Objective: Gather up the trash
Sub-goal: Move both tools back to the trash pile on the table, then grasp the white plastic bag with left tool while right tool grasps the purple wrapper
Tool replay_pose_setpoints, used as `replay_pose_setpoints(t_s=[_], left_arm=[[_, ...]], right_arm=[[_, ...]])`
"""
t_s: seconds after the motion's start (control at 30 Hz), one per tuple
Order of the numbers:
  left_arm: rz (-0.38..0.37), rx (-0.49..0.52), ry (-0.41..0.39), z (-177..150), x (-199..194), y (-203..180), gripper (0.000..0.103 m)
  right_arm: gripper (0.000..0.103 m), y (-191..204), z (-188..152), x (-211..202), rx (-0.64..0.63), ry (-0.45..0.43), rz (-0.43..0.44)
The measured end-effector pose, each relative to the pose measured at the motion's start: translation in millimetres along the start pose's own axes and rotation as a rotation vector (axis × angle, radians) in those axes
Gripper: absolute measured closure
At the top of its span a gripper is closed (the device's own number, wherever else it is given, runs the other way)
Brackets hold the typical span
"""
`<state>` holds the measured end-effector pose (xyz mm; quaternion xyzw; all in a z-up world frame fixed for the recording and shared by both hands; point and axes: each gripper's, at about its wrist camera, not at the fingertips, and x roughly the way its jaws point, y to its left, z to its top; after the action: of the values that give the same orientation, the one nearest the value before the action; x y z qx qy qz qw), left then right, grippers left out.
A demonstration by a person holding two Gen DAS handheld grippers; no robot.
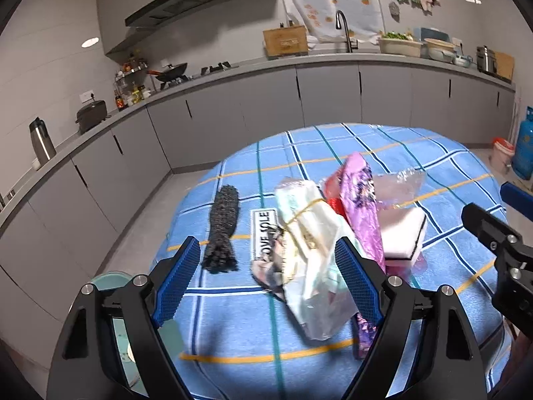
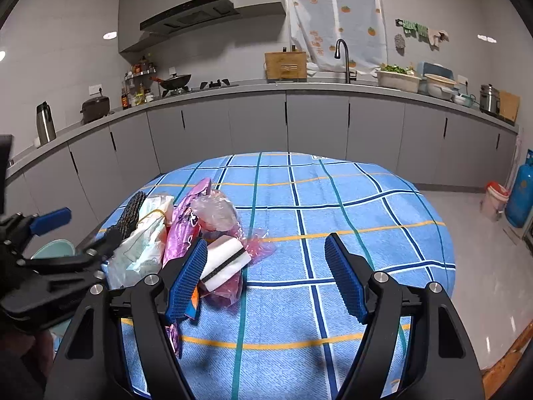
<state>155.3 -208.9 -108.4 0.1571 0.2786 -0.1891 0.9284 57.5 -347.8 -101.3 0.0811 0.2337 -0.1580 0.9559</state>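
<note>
both grippers, left gripper (image 1: 268, 278) and right gripper (image 2: 265, 275), hover with fingers spread apart, holding nothing, above wrappers (image 1: 313, 260) piled on the checked surface (image 2: 349, 220).

One sponge (image 1: 401, 233), one purple wrapper (image 1: 361, 200), one black sock (image 1: 221, 230).

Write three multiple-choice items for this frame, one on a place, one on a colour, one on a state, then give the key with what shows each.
1. Where does the dark knitted piece lie relative to the trash pile?
A. on its left side in the left wrist view
B. on top of the white sponge
C. on the floor

2. What colour is the long shiny wrapper?
A. green
B. purple
C. yellow

3. How does the left gripper stand?
A. shut on the sponge
B. shut on nothing
C. open

Key: 1 A, it lies on the tablecloth left of the wrappers. 2 B, its foil reads purple. 3 C, its blue pads stand wide apart, holding nothing.
</note>
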Motion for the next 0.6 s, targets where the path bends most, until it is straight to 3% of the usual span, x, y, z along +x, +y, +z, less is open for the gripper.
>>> replay_pose_setpoints(t_s=[0.1, 0.17, 0.2, 0.27, 0.3, 0.37, 0.6], left_arm=[[-0.03, -0.003, 0.023, -3.9, 5.9, -4.5, 0.025], [-0.066, -0.004, 0.041, -6.4, 10.1, -5.3, 0.043], [-0.088, -0.004, 0.053, -8.1, 11.8, -6.1, 0.047], [-0.124, -0.001, 0.065, -9.6, 14.3, -6.9, 0.067], [-0.134, 0.002, 0.067, -9.3, 14.8, -7.0, 0.071], [-0.176, 0.009, 0.074, -12.4, 14.7, -8.6, 0.092], [-0.148, 0.024, 0.005, -11.4, -3.2, -5.7, 0.098]], right_arm=[[0.03, -0.3, -2.7, 1.1, 0.003, 0.004, 0.009], [0.029, 0.3, -4.6, 0.8, 0.005, 0.006, 0.012], [0.028, 0.7, -4.8, -0.1, 0.006, 0.006, 0.013], [0.028, 1.1, -4.8, -0.5, 0.009, 0.005, 0.017], [0.028, 2.5, -4.7, -0.9, 0.007, 0.003, 0.017], [0.028, 5.8, -5.4, -1.3, 0.001, 0.003, 0.018], [0.028, 16.2, -5.8, 0.9, -0.019, 0.005, 0.01]])
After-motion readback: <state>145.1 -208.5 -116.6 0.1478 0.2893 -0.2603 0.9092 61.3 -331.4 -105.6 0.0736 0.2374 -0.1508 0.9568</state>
